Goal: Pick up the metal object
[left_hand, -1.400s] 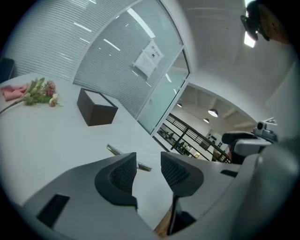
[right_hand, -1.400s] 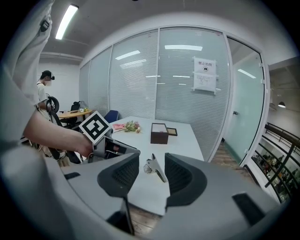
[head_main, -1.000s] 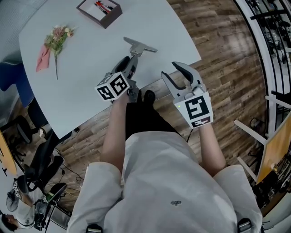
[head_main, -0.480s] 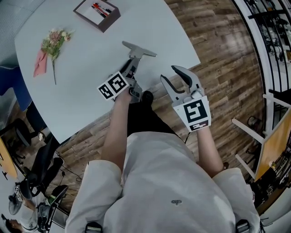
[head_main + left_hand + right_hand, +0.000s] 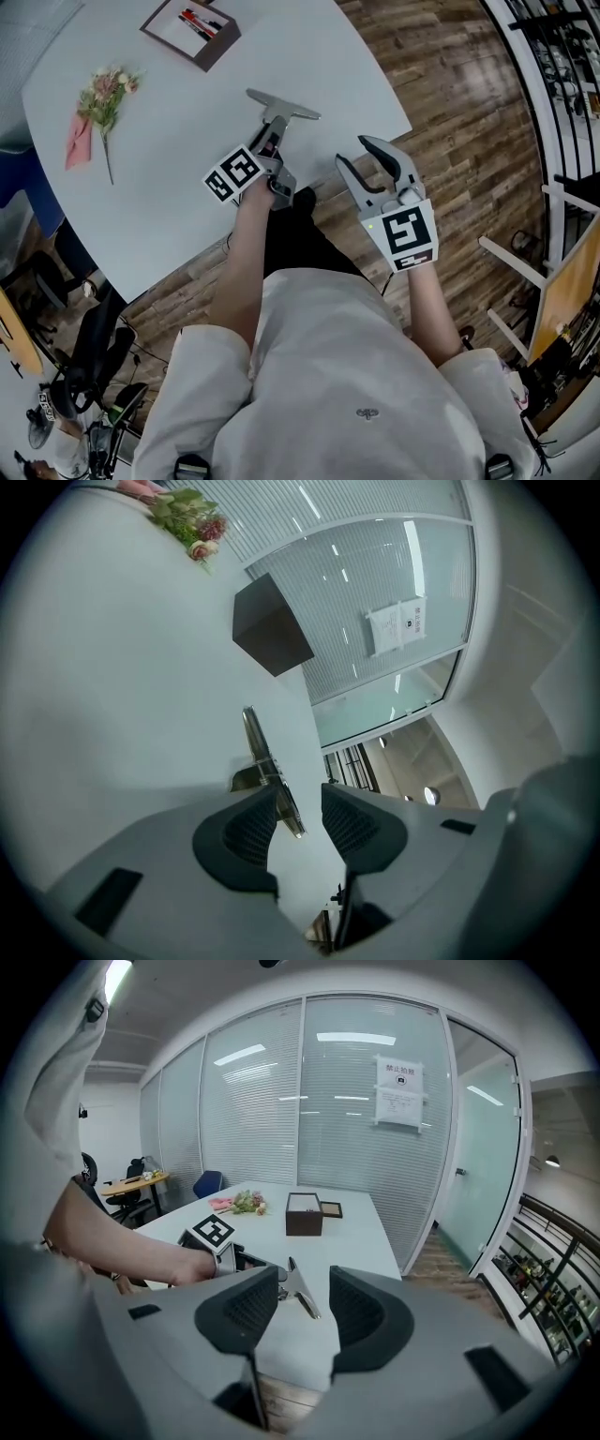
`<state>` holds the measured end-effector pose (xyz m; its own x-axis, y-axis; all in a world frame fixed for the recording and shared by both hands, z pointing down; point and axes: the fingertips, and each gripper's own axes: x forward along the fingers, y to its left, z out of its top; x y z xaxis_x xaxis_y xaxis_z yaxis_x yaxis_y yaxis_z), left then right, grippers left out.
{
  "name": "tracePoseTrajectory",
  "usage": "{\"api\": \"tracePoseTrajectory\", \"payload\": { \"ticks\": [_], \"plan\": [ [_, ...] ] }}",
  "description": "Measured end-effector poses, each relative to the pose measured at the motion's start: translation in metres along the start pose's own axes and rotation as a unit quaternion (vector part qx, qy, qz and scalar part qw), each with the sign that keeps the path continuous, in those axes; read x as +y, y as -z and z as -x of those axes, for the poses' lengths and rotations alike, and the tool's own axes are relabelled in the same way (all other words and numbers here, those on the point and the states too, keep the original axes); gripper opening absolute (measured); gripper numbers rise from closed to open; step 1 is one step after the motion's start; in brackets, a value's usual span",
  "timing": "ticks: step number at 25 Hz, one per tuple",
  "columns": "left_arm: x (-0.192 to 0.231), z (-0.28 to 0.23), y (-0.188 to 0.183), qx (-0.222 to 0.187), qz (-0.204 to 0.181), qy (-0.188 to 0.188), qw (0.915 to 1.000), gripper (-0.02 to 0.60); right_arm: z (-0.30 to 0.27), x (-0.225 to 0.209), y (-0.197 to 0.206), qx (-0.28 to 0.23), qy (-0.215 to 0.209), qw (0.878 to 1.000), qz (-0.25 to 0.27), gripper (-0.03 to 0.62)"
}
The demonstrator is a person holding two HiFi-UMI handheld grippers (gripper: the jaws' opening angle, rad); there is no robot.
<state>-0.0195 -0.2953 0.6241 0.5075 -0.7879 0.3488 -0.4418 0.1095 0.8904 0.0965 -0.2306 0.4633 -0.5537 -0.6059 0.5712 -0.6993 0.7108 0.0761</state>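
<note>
Metal object (image 5: 281,105), grey and T-shaped, flat on the white table (image 5: 169,112) near the front edge, crossbar on the far side, stem pointing back toward the person. At the table's far left, a small bunch of flowers (image 5: 101,89) with a pink wrap (image 5: 75,141), well apart from everything else. Further right, near the table's far edge, a dark brown box (image 5: 192,28) with a pale inside and a few red and black items too small to identify. Next, the left gripper (image 5: 270,145), low over the table at the near end of the metal object (image 5: 258,747), on a bare forearm (image 5: 239,262). Seen from the left gripper (image 5: 298,799) itself, jaws only narrowly apart, one on either side of that end, a strip of table showing between the object and one pad; contact with the other pad hard to judge. Further right, the right gripper (image 5: 353,150), held off the table's front corner above the wooden floor (image 5: 450,103), jaws spread wide and gripping nothing. Along the right gripper (image 5: 302,1279), well beyond the pads, the metal object (image 5: 300,1293) on the table, the left gripper's marker cube (image 5: 213,1232) just beside it, the box (image 5: 304,1213) and flowers (image 5: 242,1204) behind, and a glass wall (image 5: 347,1101) at the back.
</note>
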Motion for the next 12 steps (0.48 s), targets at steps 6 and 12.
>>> {"api": "tracePoseTrajectory", "payload": {
  "ticks": [6,12],
  "plan": [
    [0.0035,-0.0025,0.0011,-0.004,0.025,0.000,0.9997,0.154,-0.0013,-0.0028,0.0000,0.002,0.002,1.000,-0.003,0.178],
    [0.0068,-0.0024,-0.0020,-0.010,0.033,-0.004,0.9994,0.141,-0.0010,-0.0036,0.0017,0.004,0.004,1.000,-0.005,0.178]
  ]
}}
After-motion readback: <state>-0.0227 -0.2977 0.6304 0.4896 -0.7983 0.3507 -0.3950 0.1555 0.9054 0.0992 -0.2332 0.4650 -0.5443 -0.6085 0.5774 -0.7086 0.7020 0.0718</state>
